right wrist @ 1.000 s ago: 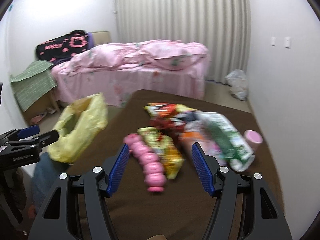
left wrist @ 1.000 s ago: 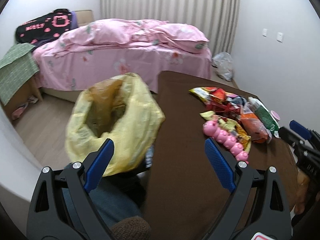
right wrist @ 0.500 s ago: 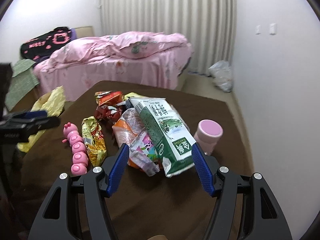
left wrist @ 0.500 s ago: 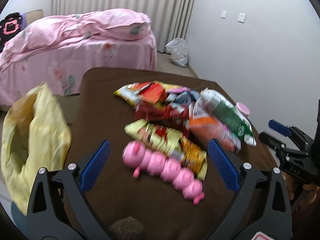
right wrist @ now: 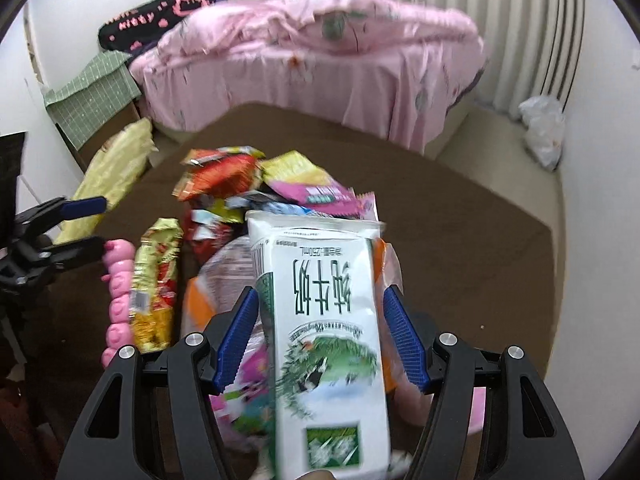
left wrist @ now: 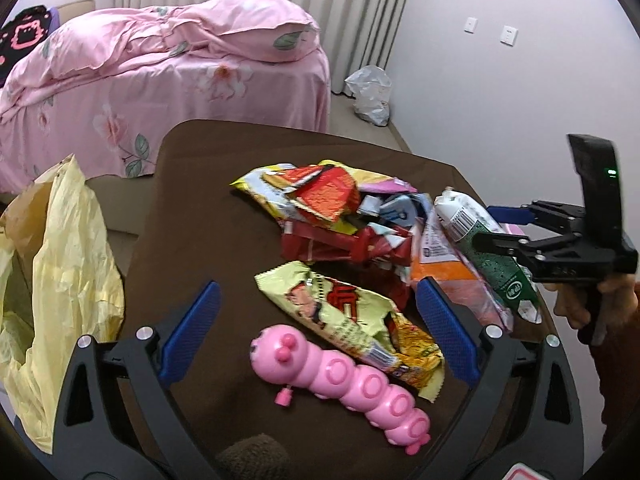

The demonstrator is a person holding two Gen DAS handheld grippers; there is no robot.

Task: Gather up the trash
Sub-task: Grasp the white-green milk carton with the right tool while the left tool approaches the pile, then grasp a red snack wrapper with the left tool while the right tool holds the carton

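Right gripper (right wrist: 320,336) is spread wide around the green-and-white milk carton (right wrist: 326,320), pads flanking its glossy flat sides atop crinkled foil wrappers (left wrist: 320,216) on the brown table (left wrist: 192,216); left gripper (left wrist: 316,332) gapes empty above a segmented pink plastic caterpillar (left wrist: 340,384)

Left wrist view: above table (left wrist: 192,208), facing bed. Right: low, close. Shared: wrapper pile (left wrist: 340,216).

Pink bed (left wrist: 168,64), caterpillar toy (left wrist: 340,380)

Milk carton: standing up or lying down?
Lying down. The milk carton rests lengthwise on the wrapper pile, between the open right gripper's fingers.
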